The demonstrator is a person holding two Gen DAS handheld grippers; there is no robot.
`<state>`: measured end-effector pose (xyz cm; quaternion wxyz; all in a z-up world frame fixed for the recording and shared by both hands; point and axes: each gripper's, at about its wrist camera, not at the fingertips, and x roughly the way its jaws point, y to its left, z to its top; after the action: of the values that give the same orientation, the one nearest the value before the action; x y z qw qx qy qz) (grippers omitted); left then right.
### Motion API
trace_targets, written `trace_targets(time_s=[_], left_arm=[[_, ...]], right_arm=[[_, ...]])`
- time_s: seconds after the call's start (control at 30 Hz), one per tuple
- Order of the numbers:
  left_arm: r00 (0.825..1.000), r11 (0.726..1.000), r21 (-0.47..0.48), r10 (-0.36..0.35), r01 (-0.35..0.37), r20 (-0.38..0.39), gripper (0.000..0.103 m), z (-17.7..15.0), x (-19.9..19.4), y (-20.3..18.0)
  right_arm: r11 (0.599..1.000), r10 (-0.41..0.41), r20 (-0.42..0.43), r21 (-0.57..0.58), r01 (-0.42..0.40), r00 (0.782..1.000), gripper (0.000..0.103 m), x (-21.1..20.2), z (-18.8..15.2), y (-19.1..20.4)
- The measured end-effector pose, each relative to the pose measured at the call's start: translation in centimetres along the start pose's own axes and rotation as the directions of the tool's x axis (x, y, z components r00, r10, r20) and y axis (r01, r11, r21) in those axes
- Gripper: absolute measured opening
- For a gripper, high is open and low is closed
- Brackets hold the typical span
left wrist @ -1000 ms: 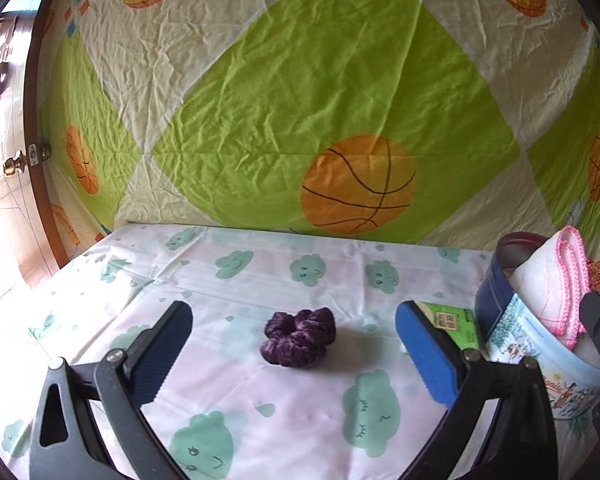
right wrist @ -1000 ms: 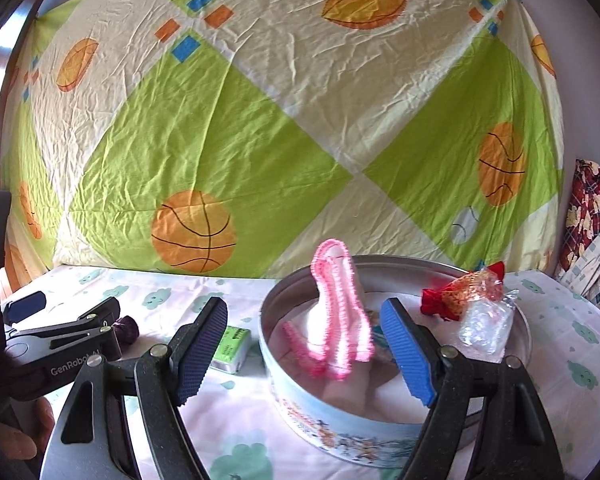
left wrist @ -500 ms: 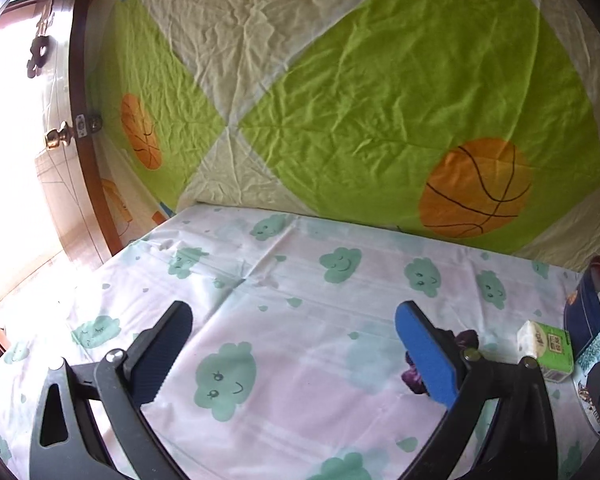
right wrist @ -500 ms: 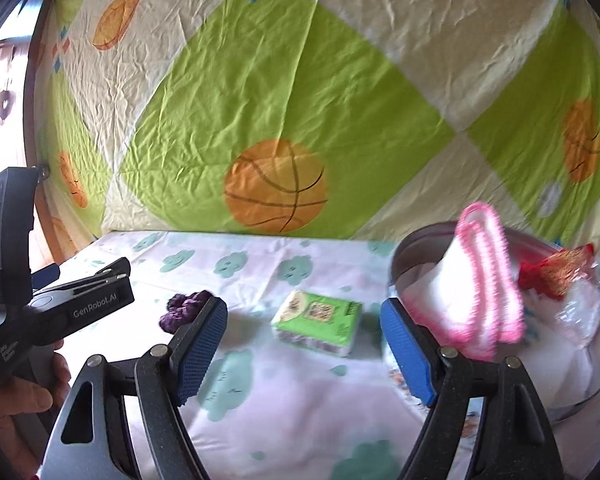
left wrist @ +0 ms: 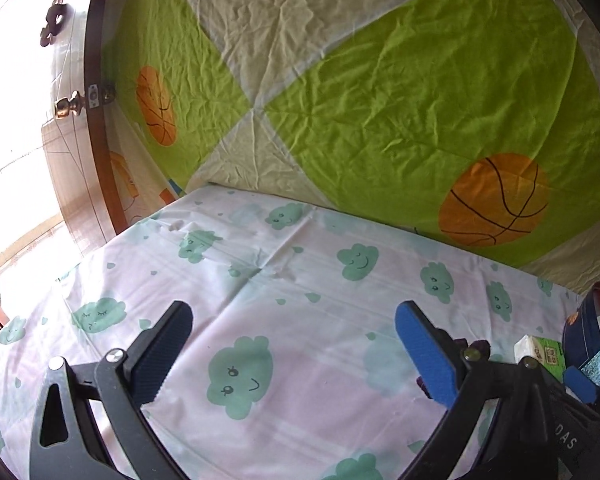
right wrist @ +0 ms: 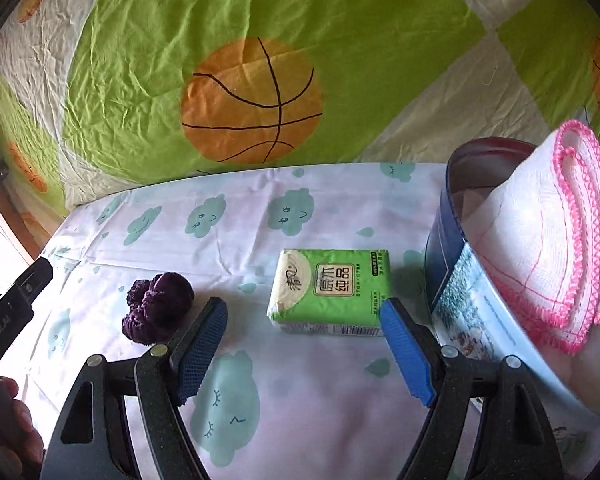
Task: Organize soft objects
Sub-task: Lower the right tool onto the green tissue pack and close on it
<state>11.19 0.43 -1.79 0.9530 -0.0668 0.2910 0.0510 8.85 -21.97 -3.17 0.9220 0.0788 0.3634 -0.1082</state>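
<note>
Approach step in hand: right gripper wide and empty, lined up just short of tissue pack, pack just left of tin. Next: advance, close across pack, lift into tin. Left gripper wide, empty. Since earlier: right view swung from tin to pack; scrunchie further left of pack.

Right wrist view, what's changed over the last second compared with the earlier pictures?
The right gripper swung left from the round tin and now frames the green tissue pack. The left gripper swung away from the purple scrunchie toward bare tablecloth. Nothing was grasped or released; both grippers remain open. Scrunchie, pack, tin and the pink-edged cloth haven't shifted.
</note>
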Motion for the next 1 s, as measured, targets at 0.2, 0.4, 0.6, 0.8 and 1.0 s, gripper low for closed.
trace_targets(time_s=[0.2,0.4,0.6,0.8,1.0], left_arm=[[1.0,1.0,-0.009,0.007,-0.007,-0.008,0.103,0.1,0.1,0.3],[1.0,0.999,-0.038,0.009,-0.01,-0.019,0.103,0.2,0.3,1.1],[1.0,0.999,-0.044,0.009,-0.01,-0.021,0.103,0.3,0.3,1.3],[1.0,0.999,-0.051,0.0,-0.002,-0.027,0.103,0.3,0.2,1.3],[1.0,0.999,-0.033,-0.003,0.002,-0.027,0.103,0.2,0.1,0.8]], right_arm=[[0.996,-0.076,-0.036,-0.051,0.074,0.996,0.081,2.6,1.6,1.4],[0.987,-0.135,-0.057,-0.095,0.13,0.989,0.081,3.7,2.0,2.0],[0.957,-0.251,-0.089,-0.175,0.233,0.964,0.081,5.1,1.9,2.8],[0.95,-0.191,-0.072,-0.266,0.165,0.979,0.064,3.9,1.2,2.2],[0.943,0.135,-0.085,-0.294,-0.154,0.987,0.061,0.7,-0.7,2.2]])
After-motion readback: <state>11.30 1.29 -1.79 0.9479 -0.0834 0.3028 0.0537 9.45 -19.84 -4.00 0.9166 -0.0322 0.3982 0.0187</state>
